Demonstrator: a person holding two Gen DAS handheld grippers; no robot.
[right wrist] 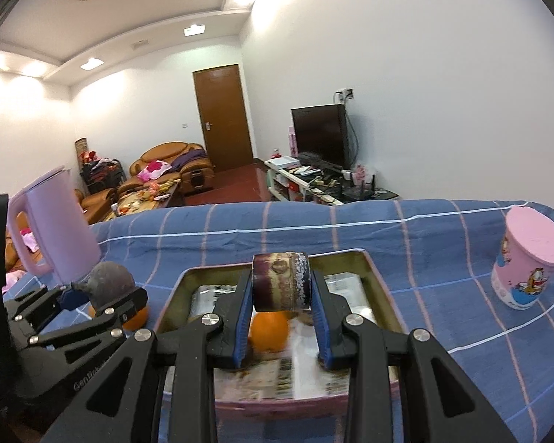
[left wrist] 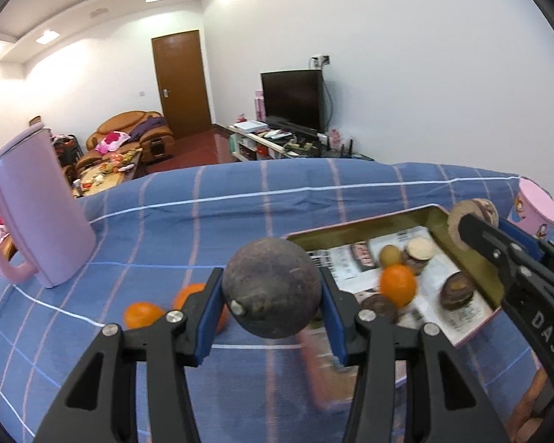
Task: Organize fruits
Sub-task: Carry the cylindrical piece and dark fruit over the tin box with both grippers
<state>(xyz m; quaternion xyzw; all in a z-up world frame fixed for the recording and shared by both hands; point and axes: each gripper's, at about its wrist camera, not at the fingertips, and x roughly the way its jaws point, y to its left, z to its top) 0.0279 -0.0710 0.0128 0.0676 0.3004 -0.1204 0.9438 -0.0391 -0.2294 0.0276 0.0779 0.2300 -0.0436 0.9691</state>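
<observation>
Left wrist: left tongs (left wrist: 271, 304) clamp dark round fruit (left wrist: 272, 288); right tongs (right wrist: 281, 315) clamp cut fruit (right wrist: 280, 281).

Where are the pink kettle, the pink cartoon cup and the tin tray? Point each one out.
pink kettle (left wrist: 44, 217), left wrist view, on its side wall.
pink cartoon cup (right wrist: 524, 280), right wrist view, on its printed side.
tin tray (left wrist: 365, 227), left wrist view, on its far rim.

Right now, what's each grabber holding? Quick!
Left gripper: shut on a whole dark round fruit.
Right gripper: shut on a cut fruit piece, above the tray.
</observation>
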